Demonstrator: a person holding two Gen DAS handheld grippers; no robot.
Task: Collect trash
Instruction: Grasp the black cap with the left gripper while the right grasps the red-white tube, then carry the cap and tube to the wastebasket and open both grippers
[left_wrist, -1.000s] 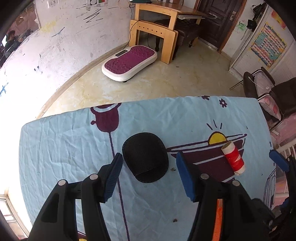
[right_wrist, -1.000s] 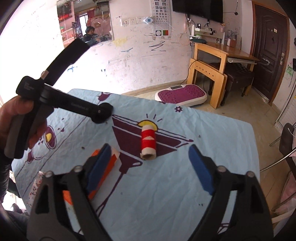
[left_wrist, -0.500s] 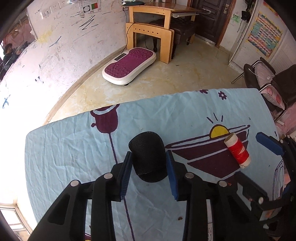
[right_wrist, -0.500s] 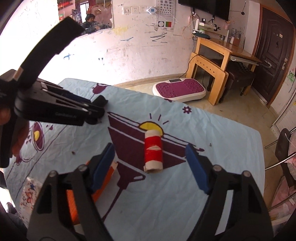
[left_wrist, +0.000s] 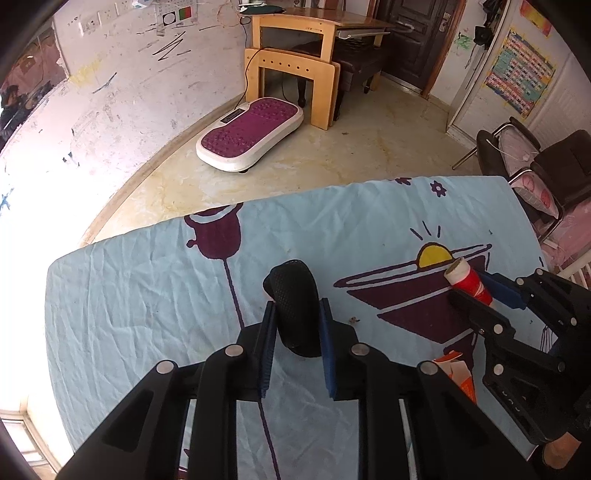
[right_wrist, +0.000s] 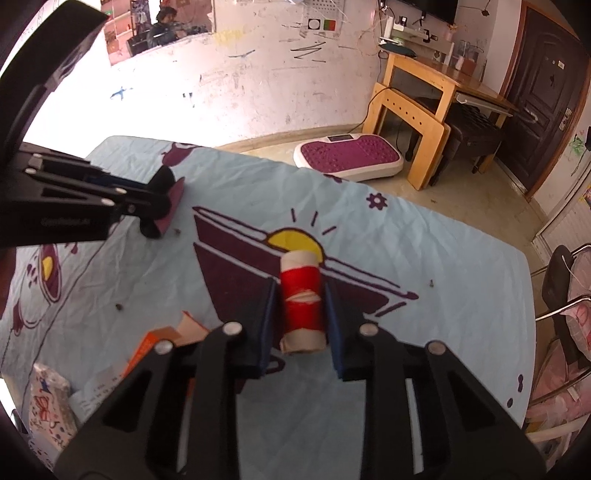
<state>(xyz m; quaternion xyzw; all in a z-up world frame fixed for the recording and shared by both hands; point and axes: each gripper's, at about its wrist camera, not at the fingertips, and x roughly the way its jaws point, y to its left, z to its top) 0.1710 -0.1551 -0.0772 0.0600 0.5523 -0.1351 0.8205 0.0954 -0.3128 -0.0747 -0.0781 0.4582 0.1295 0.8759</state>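
My left gripper (left_wrist: 297, 332) is shut on a black mesh pad (left_wrist: 295, 304), folded between its blue pads and lifted a little off the light blue tablecloth (left_wrist: 147, 295). In the right wrist view the pad (right_wrist: 166, 199) shows a maroon underside. My right gripper (right_wrist: 300, 325) is shut on a red thread spool (right_wrist: 302, 302) with a cardboard core, just above the cloth. The spool also shows in the left wrist view (left_wrist: 469, 280), between the right gripper's fingers.
An orange and white carton (right_wrist: 159, 347) lies on the cloth left of the right gripper, also visible in the left wrist view (left_wrist: 458, 373). A patterned packet (right_wrist: 50, 402) lies at the near left corner. Small crumbs (right_wrist: 119, 306) dot the cloth. Chairs (right_wrist: 565, 288) stand beyond the right edge.
Both grippers have closed from wide open: the left on the black pad, folding it upright, the right on the red spool after moving forward to it.
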